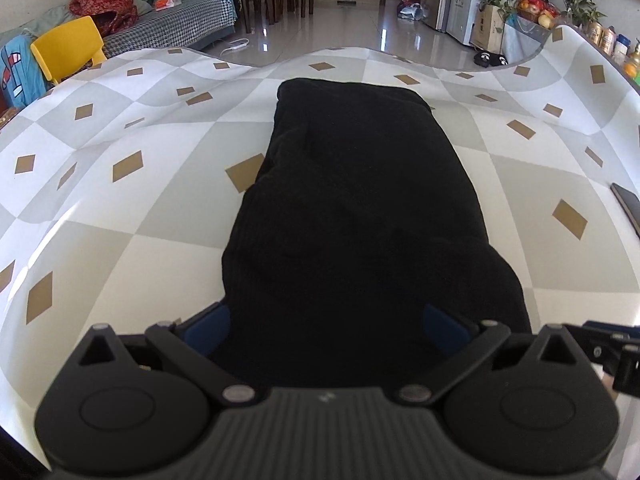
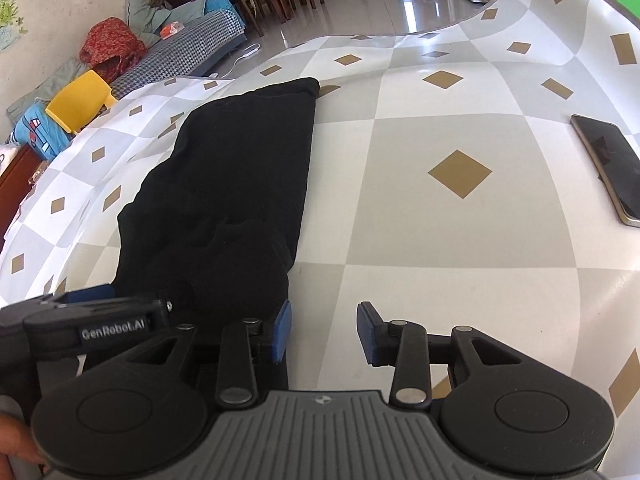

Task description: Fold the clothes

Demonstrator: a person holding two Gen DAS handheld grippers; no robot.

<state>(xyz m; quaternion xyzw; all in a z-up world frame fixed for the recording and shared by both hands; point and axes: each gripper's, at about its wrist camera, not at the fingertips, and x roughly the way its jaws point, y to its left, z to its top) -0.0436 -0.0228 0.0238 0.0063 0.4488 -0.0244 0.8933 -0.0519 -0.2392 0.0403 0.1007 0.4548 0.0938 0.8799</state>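
Long black knitted garment (image 1: 352, 208) lies folded lengthwise on the checked table (image 2: 440, 240); right claw (image 2: 324, 332) released beside it, left claw (image 1: 326, 328) seemingly spread around its near end, ready for another fold.

Covering the left gripper's (image 1: 326, 330) fingertips and its near end: the black garment (image 1: 352, 208). Running off the right edge, half lost: a phone (image 2: 612, 168).

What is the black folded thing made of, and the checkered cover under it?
The black folded garment looks like soft matte knit or corduroy; faint ribs show. The checkered grey-and-white table cover looks like smooth vinyl or oilcloth: it shines and reflects light.
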